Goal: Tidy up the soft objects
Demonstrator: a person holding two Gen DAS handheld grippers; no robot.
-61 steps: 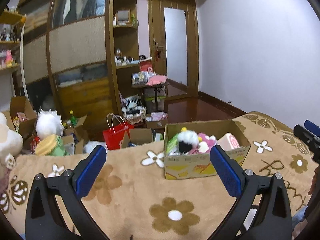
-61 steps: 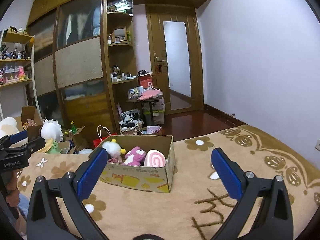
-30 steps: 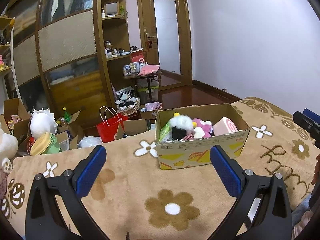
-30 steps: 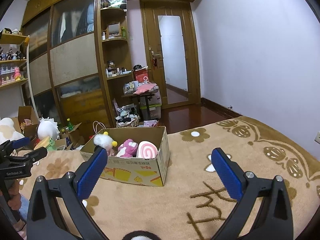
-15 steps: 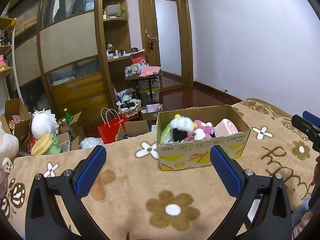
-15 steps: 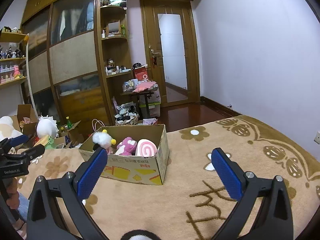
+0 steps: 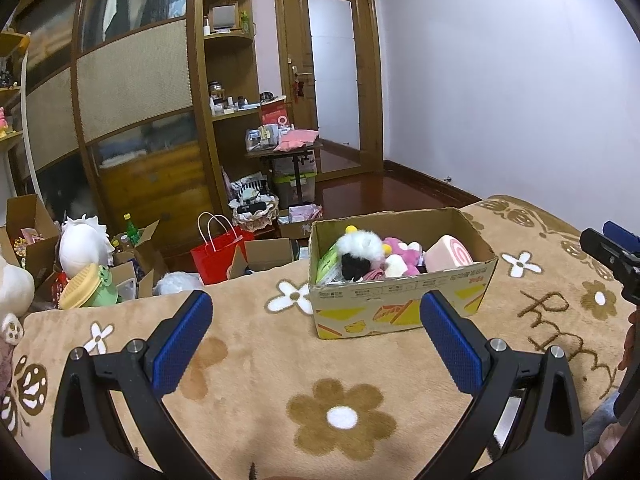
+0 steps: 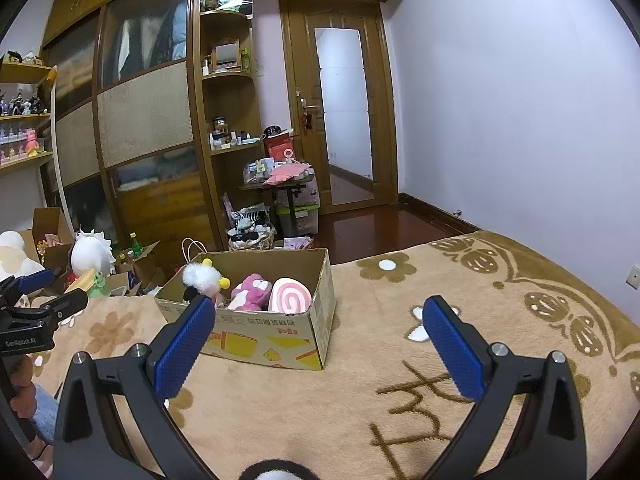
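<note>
The box (image 7: 404, 280) of soft toys (image 8: 250, 286) is now seen a little nearer, while both grippers' jaws are kept spread and empty.

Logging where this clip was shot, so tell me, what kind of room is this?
Most likely a home bedroom: a plush flowered blanket covers what looks like a bed, a tall wooden wardrobe lines the wall, and a cardboard box of soft toys sits on the blanket.

Black-white plush (image 8: 276, 471) cut off by bottom edge; green item (image 7: 326, 265) in box mostly hidden.
</note>
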